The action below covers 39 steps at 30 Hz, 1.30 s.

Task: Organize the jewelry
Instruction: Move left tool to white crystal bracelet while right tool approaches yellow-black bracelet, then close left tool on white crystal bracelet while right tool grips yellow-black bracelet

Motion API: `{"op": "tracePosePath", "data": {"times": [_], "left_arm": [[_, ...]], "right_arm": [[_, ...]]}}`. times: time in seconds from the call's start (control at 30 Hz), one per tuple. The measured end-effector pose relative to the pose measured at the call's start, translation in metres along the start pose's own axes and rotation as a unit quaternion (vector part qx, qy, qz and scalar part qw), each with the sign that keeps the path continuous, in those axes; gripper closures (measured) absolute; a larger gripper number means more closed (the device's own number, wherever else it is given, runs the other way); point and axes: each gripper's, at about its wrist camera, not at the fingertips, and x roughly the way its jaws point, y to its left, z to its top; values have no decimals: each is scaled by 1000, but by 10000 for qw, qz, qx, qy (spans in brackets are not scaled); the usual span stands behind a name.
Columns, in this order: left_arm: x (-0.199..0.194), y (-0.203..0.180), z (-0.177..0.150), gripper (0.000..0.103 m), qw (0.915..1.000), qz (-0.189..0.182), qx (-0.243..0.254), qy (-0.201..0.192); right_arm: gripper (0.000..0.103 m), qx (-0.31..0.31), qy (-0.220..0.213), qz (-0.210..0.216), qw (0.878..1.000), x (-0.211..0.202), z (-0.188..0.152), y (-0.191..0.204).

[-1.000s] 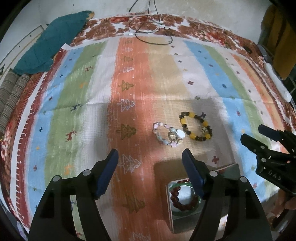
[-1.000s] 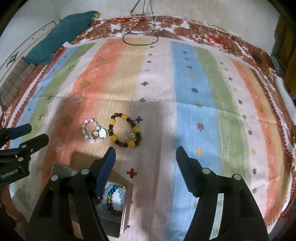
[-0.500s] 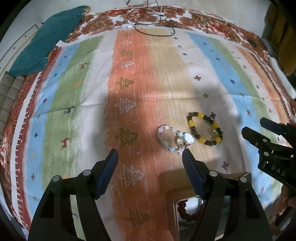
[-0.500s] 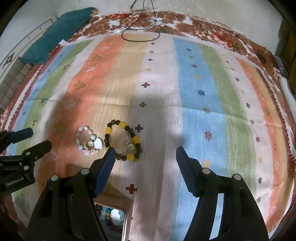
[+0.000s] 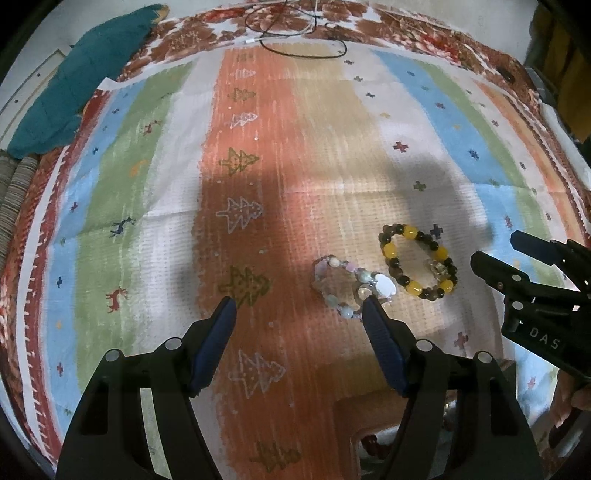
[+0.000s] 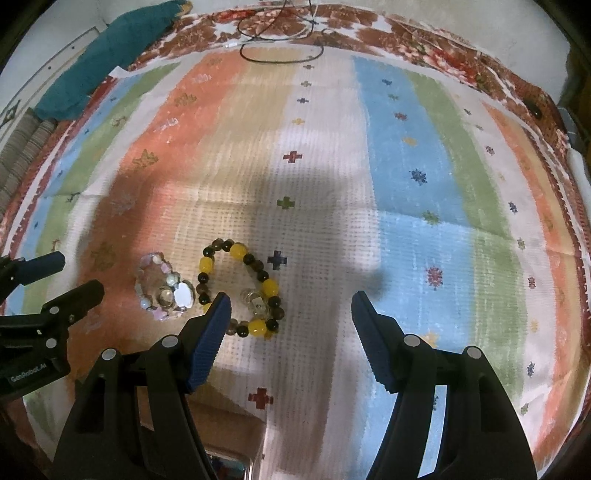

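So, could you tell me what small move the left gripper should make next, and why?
Probably shift the left gripper toward the pale pink bracelet and lower it. Its fingers stand open and empty, and the bracelet lies on the striped cloth just outside the right-hand one, beside the yellow and dark bracelet.

A pale pastel bead bracelet (image 5: 352, 290) lies on a striped cloth (image 5: 258, 177), just beside a yellow and dark bead bracelet (image 5: 419, 262) on its right. The left tool (image 5: 297, 314) hangs above the cloth, jaws apart and empty, its right finger's tip overlapping the pale bracelet's near edge. The right tool (image 5: 498, 254) enters to the right of the yellow bracelet, apart from it. Nearer the camera than the pale bracelet, a tin (image 5: 365, 439) shows partly behind the left tool. A teal cloth (image 5: 81, 81) and black cable (image 5: 295, 33) lie far beyond.
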Motion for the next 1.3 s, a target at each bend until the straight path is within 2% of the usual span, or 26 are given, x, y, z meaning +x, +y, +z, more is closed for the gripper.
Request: {"op": "tracePosePath", "data": {"times": [0.43, 0.63, 0.87, 1.03, 1.07, 1.17, 1.27, 1.3], "left_arm": [[31, -2, 10, 37, 9995, 5, 79, 293], [41, -5, 14, 40, 9992, -19, 138, 381], [57, -7, 13, 50, 9982, 23, 185, 574], [65, -11, 11, 55, 9977, 94, 307, 594], [66, -12, 10, 57, 9976, 133, 330, 595], [67, -11, 9, 77, 9977, 168, 320, 569], [68, -12, 8, 92, 9976, 177, 346, 578], [68, -12, 7, 92, 9976, 176, 344, 570]], "right_arm": [[36, -90, 212, 17, 9997, 27, 12, 8], [42, -83, 332, 17, 9994, 40, 16, 10], [55, -127, 446, 49, 9989, 53, 17, 12], [71, -262, 448, -113, 9986, 60, 16, 13], [74, -272, 444, -120, 9986, 61, 16, 13], [88, -302, 458, -160, 9984, 61, 16, 13], [91, -327, 435, -155, 9984, 60, 15, 11], [91, -324, 434, -147, 9984, 59, 15, 10]]}}
